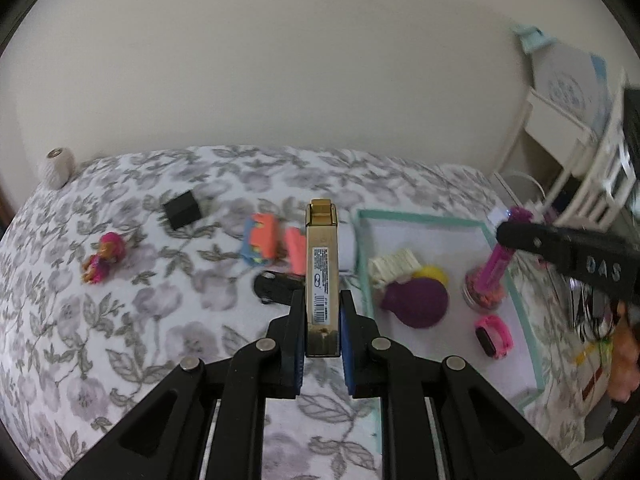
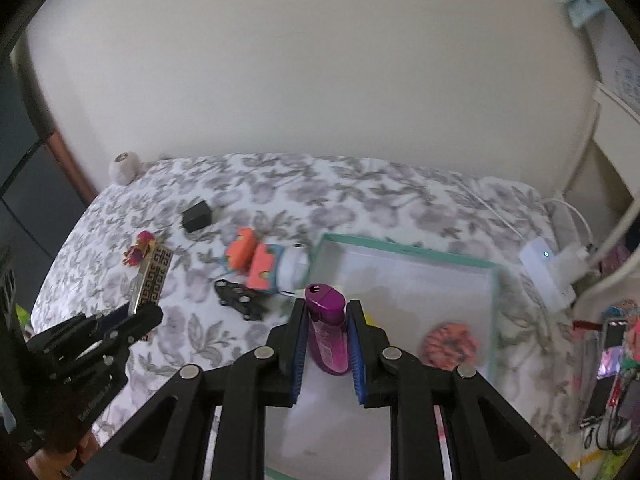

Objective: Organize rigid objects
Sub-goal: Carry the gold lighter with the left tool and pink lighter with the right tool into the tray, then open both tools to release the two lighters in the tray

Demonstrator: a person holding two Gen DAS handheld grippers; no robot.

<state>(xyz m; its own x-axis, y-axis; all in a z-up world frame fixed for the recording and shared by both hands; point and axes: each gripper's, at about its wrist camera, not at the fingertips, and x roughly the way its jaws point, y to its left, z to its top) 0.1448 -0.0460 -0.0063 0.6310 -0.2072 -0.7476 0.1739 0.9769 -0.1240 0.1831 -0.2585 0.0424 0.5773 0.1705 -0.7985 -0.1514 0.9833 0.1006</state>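
**A:** Both hands are loaded, so I'd say the step in hand is carrying each piece over to the teal-rimmed tray [image 1: 420, 222] on the flowered bed [image 1: 120, 320]. How would you do it well?

**B:** Lower one at a time. The tray already holds a purple bulb-shaped toy [image 1: 416, 306], a yellow ball [image 1: 432, 274], a cream ribbed piece [image 1: 394, 264], a pink watch [image 1: 494, 336] and an upright pink dispenser [image 1: 490, 276]. In the left wrist view the free floor lies toward 12 o'clock of the purple toy, so aim there, and release only once the piece rests on the tray floor.

**A:** And the tongs?

**B:** The left tongs [image 1: 322, 304] are drawn in narrow, pads clamped on both flanks of a tall gold box [image 1: 322, 264] with a barcode label. It stands straight up out of them, above the bed, just at 9 o'clock of the tray's near wall. The right tongs [image 2: 326, 320] are equally narrow, pinching a purple flip-top bottle [image 2: 326, 328], cap upward, above the tray's near-left part.

**A:** Risks?

**B:** The gold box is tall and gripped low; it will likely tip if let go early. Lay it flat instead. Still out on the bed: a black cube [image 1: 182, 212], a pink figurine [image 1: 102, 260], the orange-and-blue toys [image 1: 262, 244] and a black car-like toy [image 1: 274, 286].
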